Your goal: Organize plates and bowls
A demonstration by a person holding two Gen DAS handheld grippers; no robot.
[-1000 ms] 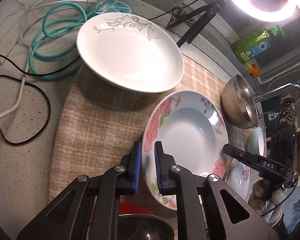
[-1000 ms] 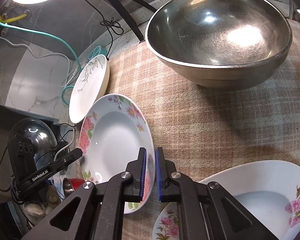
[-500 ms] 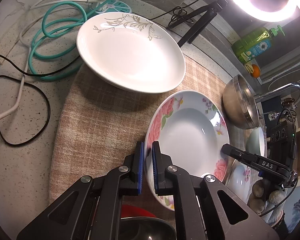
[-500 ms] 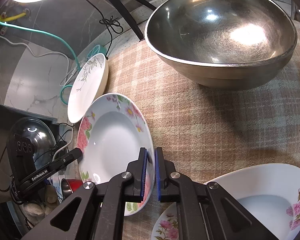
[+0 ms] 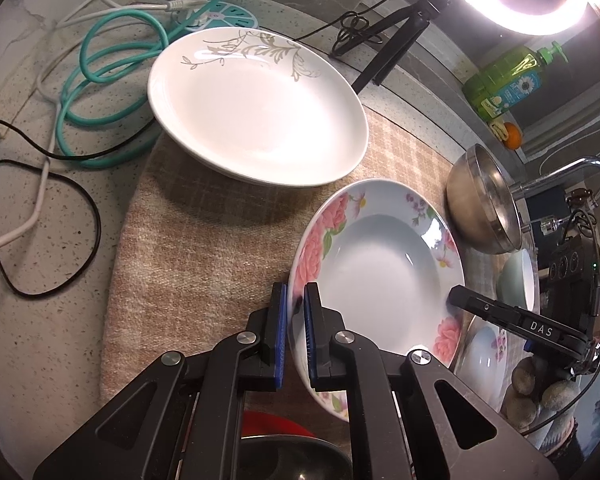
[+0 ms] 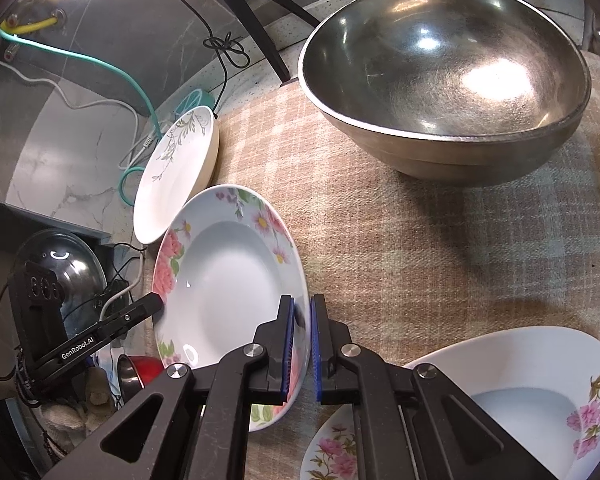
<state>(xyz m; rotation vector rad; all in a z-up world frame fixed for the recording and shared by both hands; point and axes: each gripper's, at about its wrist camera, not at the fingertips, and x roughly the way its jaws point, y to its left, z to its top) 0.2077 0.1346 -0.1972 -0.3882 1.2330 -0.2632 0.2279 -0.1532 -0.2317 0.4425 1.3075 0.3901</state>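
**Two grips on one flowered plate, opposite rims**

Starting at the left: loose cables (image 5: 76, 92) coil over the speckled desk (image 5: 32, 344), and just past them the white plate with the grey leaf pattern (image 5: 256, 108) rests at the far left corner of the checked cloth (image 5: 204, 256), half overhanging its edge. It looks like the likeliest base for a stack (my guess only), since it lies flat with nothing in it.

Next, the left gripper (image 5: 294, 312) has its fingers closed narrow on the near-left rim of the pink-flowered plate (image 5: 380, 272), the rim passing between the blue pads. The plate sits in the middle of the cloth, tilted rather than flat in both views, which suggests it is borne by the two grips and not by the cloth.

The right gripper (image 6: 302, 328) pinches the opposite rim the same way, fingers drawn in tight on the china. Gripping at two opposite edges makes sense: a thin, glazed rim gives one pair of fingers little purchase, and a second grip stops the plate swinging.

Further right stands the steel bowl (image 6: 444, 76), upright and well apart, and nearest the right gripper a white flowered bowl (image 6: 540, 392) sits on a small flowered dish (image 6: 332, 452), apparently already paired.
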